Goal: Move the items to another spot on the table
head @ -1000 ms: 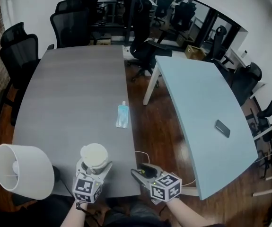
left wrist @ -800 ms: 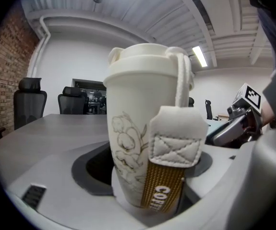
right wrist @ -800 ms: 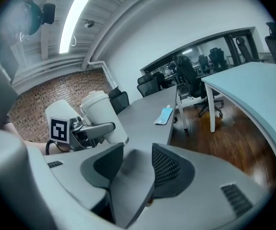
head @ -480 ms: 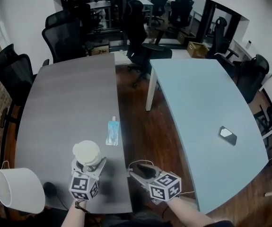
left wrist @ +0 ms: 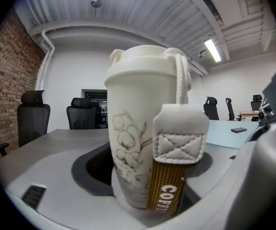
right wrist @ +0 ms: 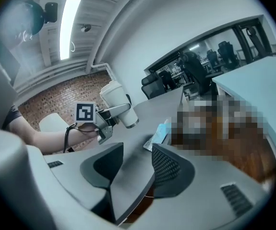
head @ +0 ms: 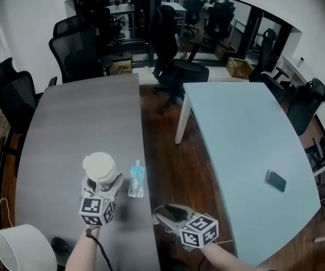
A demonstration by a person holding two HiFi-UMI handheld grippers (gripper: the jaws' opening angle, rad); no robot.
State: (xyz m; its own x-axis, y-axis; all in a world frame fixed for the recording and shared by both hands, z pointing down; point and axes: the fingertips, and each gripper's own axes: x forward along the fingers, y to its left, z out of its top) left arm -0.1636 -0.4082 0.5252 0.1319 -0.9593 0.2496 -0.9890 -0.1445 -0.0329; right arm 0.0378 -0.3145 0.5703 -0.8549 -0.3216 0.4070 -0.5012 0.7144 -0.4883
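The cream lidded cup (head: 99, 166), flower-printed and with a brown strap tag, sits upright, clamped in the left gripper (head: 102, 184) over the grey table's (head: 66, 123) near part. The pale blue spouted pouch (head: 136, 179) lies flat just beside it, along the table's right edge.

Left claw (head: 102, 185) clamped on cup (head: 99, 166), right claw (head: 167, 213) open, empty

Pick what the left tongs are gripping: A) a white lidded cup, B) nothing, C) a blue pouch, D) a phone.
A: the left tongs are closed on the white lidded cup, while the blue pouch lies untouched on the grey table.
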